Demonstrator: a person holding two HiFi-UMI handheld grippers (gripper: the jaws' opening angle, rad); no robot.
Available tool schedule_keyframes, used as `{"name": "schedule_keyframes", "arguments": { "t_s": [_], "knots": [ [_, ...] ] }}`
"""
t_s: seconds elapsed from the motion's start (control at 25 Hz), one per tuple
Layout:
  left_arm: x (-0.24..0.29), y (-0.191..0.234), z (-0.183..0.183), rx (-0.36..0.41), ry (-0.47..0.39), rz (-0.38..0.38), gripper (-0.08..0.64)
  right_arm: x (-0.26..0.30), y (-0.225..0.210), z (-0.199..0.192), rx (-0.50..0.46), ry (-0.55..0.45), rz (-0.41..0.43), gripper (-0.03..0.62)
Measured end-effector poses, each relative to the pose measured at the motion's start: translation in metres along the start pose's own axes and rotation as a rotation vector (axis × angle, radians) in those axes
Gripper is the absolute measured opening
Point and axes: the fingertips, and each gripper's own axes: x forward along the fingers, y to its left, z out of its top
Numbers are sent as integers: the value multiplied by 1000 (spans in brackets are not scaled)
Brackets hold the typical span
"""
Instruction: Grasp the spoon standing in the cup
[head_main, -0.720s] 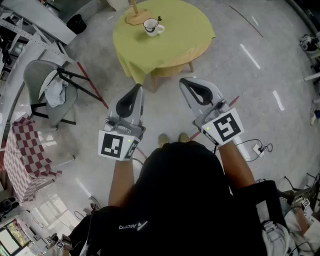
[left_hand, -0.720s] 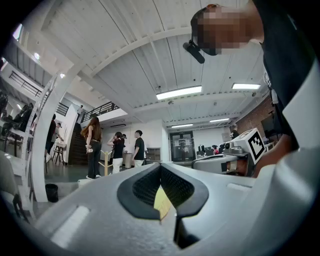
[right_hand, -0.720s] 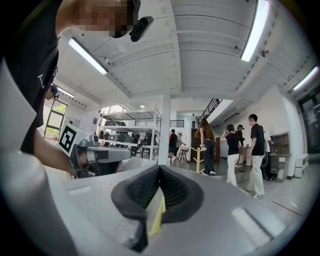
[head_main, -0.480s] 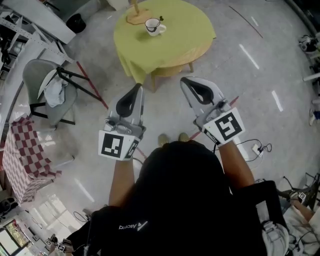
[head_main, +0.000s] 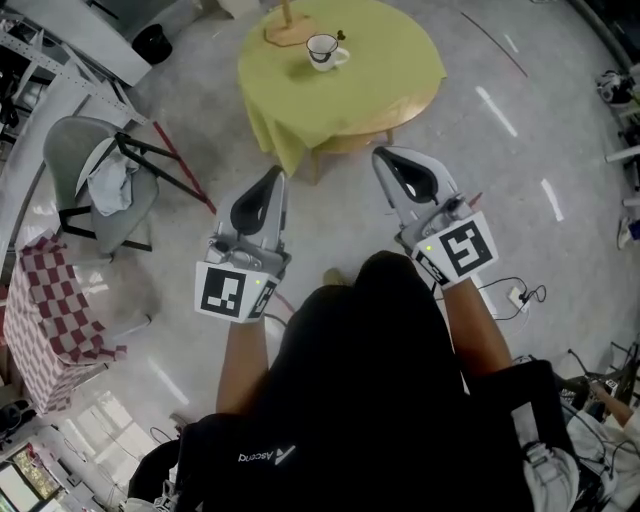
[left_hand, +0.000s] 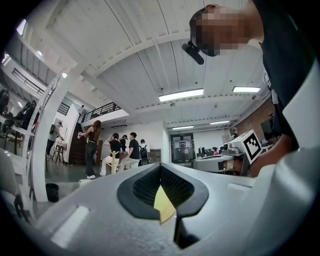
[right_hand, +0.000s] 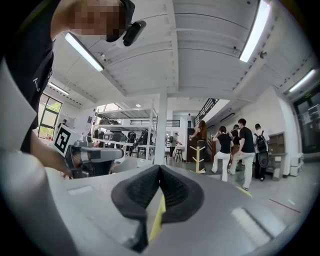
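At the far side of the round table (head_main: 345, 100), on its yellow-green cloth: one white cup (head_main: 321, 49), with the spoon (head_main: 341, 37) standing in it, its dark end showing above the rim at the cup's right.

Near the cup, to its upper left: one wooden base (head_main: 287, 32) with an upright post, being cut off by the frame edge.

Short of the table, over the grey floor (head_main: 560, 130): the left tongs (head_main: 275, 176) and the right tongs (head_main: 384, 155), each being held by the person with its tips pointing toward the table, well apart from cup and spoon. Both pairs are being held pressed together, with nothing pinched between them.

Left of the table: one grey chair (head_main: 68, 160) with a white cloth (head_main: 106, 186) lying on it. Nearer, at the left edge: one red-and-white checkered cloth (head_main: 45, 305).
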Motion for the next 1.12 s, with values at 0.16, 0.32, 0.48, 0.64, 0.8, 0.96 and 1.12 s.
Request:
{"name": "schedule_keyframes", "arguments": {
  "t_s": [0.16,0.32,0.48,0.64,0.8,0.96,1.12],
  "knots": [
    [2,19,-6,-9,4,2,11,17,-9,-5,5,10,-21,3],
    [15,39,-16,-13,6,10,11,37,-23,-11,4,13,-25,3],
    [44,57,-24,-4,14,16,11,60,-53,-19,14,11,-31,3],
    [90,82,-31,11,26,45,11,94,-100,-26,15,10,-25,3],
    [140,109,-40,19,35,66,11,132,-148,-33,3,18,-17,3],
    [189,135,-50,19,43,93,11,170,-192,-42,14,34,-2,3],
    [235,154,-61,23,55,119,11,201,-231,-61,24,67,4,3]
  ]
}}
